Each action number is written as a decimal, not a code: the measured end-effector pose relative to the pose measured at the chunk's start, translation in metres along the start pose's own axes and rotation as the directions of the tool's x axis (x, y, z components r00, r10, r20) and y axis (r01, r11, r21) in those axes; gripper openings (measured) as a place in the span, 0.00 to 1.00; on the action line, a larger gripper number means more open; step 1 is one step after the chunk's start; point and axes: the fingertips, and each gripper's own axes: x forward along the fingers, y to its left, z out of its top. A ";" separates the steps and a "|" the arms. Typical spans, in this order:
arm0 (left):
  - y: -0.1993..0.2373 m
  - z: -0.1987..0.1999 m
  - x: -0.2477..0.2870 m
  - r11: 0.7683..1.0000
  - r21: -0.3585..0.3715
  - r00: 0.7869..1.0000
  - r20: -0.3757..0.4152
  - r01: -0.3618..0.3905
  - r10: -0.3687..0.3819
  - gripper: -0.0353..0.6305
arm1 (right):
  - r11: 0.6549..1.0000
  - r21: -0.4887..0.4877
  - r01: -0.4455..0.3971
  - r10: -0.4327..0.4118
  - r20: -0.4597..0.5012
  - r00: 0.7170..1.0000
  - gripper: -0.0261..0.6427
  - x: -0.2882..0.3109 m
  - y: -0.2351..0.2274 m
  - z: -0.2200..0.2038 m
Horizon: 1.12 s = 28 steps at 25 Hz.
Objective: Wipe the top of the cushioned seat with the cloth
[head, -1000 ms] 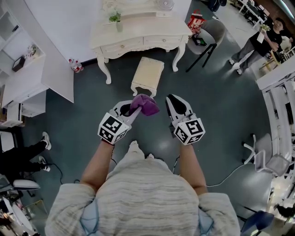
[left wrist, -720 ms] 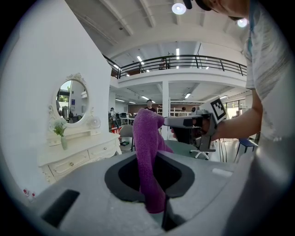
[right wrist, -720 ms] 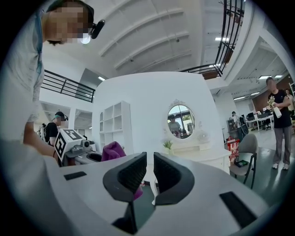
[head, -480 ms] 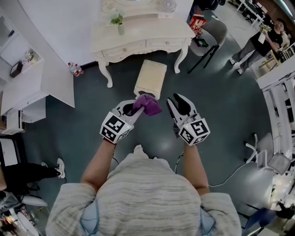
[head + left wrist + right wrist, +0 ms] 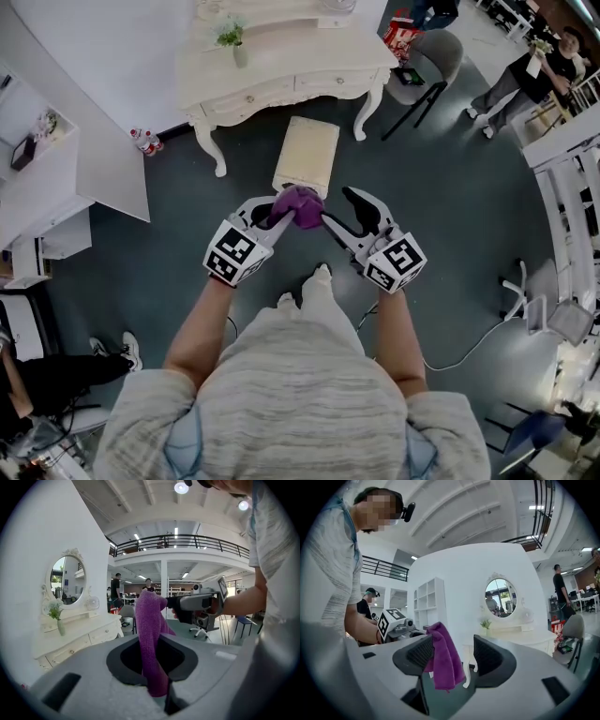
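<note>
The purple cloth (image 5: 298, 206) hangs bunched from my left gripper (image 5: 274, 214), whose jaws are shut on its lower end (image 5: 157, 681). My right gripper (image 5: 342, 210) has come in beside it, and its jaws are opening with the cloth's free end (image 5: 443, 660) hanging between them, draped against the left pad (image 5: 419, 652); the other pad stands apart from it. Both grippers are held at waist height above the floor. The cushioned seat (image 5: 307, 155), a small cream stool, stands on the floor just beyond the grippers, in front of the dressing table (image 5: 281, 66).
A grey chair (image 5: 427, 66) stands right of the dressing table. White shelf units (image 5: 47, 178) line the left wall. People (image 5: 534, 75) stand at the far right. A cable (image 5: 450, 361) lies on the dark floor by my right side.
My right gripper has swung in towards the cloth and spread its jaws around the free end. The left gripper keeps its hold. I have stepped closer to the stool.
</note>
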 end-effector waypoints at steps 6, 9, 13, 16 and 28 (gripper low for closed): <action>0.017 0.001 0.019 0.999 0.030 0.999 -0.023 0.045 -0.045 0.13 | 0.994 -0.038 -0.103 0.098 -0.102 0.990 0.42 0.031 -0.011 -0.023; 0.023 0.005 0.030 0.996 0.032 0.996 -0.015 0.083 -0.083 0.13 | 0.989 -0.040 -0.145 0.139 -0.127 0.982 0.42 0.045 -0.023 -0.029; 0.033 0.015 0.052 0.986 0.066 0.988 -0.008 0.155 -0.155 0.13 | 0.979 -0.052 -0.199 0.189 -0.151 0.970 0.42 0.061 -0.045 -0.030; 0.037 0.019 0.069 0.971 0.107 0.977 -0.009 0.212 -0.212 0.13 | 0.964 -0.044 -0.261 0.249 -0.186 0.950 0.42 0.064 -0.058 -0.036; 0.082 0.036 0.139 0.969 0.098 0.974 0.001 0.227 -0.228 0.13 | 0.935 -0.063 -0.349 0.328 -0.217 0.919 0.11 0.081 -0.133 -0.039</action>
